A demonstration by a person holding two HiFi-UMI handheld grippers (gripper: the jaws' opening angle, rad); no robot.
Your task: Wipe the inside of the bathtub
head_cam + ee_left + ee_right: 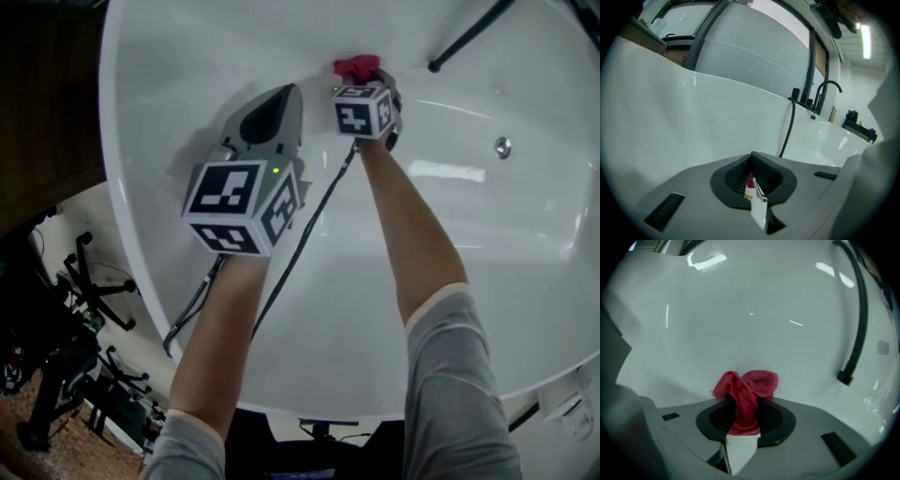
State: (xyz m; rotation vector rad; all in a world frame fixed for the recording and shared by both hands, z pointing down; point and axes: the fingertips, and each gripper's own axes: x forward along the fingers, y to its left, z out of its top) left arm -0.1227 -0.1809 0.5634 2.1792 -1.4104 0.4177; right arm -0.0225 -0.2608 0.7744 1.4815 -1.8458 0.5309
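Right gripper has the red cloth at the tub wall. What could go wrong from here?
The right gripper pinches only a narrow fold of the cloth; dragging hard over the tub wall might pull it free. The black hose hangs close on the right, so a wide stroke could snag it. The cable trailing past the shut left gripper may catch.

In the head view, the marker cube (364, 110) hid the jaws of the right gripper (744, 405) and most of the red cloth (357, 67), of which only a tuft showed. The bathtub (169, 84) was cut off by the top and right edges, and the black hose (469, 36) ran out of frame at the top. In the left gripper view, a red speck (750, 182) deep between the closed jaws of the left gripper (751, 159) was too small to identify
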